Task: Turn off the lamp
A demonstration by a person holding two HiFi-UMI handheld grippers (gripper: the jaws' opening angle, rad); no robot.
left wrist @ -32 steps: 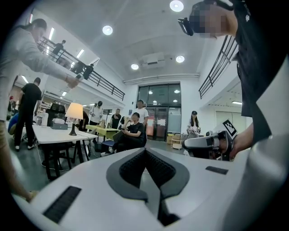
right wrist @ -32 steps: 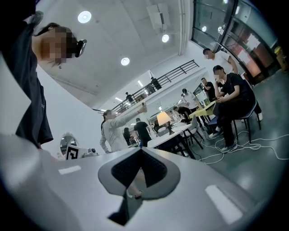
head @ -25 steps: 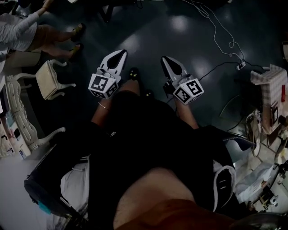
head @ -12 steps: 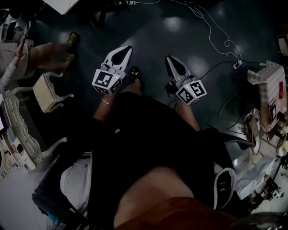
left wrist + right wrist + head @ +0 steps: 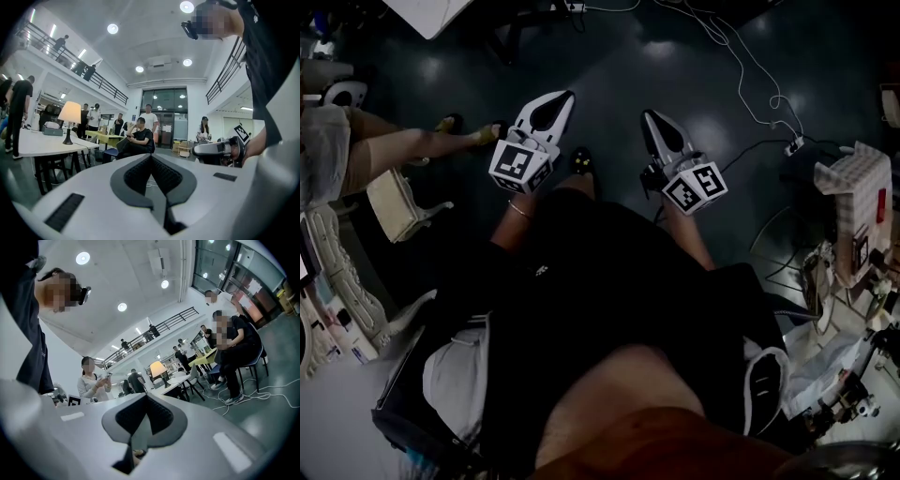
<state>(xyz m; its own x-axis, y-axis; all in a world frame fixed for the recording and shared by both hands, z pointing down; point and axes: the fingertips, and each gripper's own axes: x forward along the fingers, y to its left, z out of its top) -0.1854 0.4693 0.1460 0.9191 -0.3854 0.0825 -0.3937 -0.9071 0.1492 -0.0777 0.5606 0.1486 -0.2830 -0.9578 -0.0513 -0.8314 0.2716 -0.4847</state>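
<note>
The left claw [image 5: 151,156] is closed and empty; the right claw [image 5: 146,395] likewise. The lit lamp [image 5: 69,113] stands far ahead of both.

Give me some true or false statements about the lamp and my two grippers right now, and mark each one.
1. The lamp is lit. True.
2. The left gripper is clamped on the lamp's switch. False: its jaws are together on nothing, and the lamp stands far off across the room.
3. The lamp stands on a white table. True.
4. The right gripper has its jaws wide apart. False: they are together, with nothing between them.
5. A person in black sits beyond the table. True.
</note>
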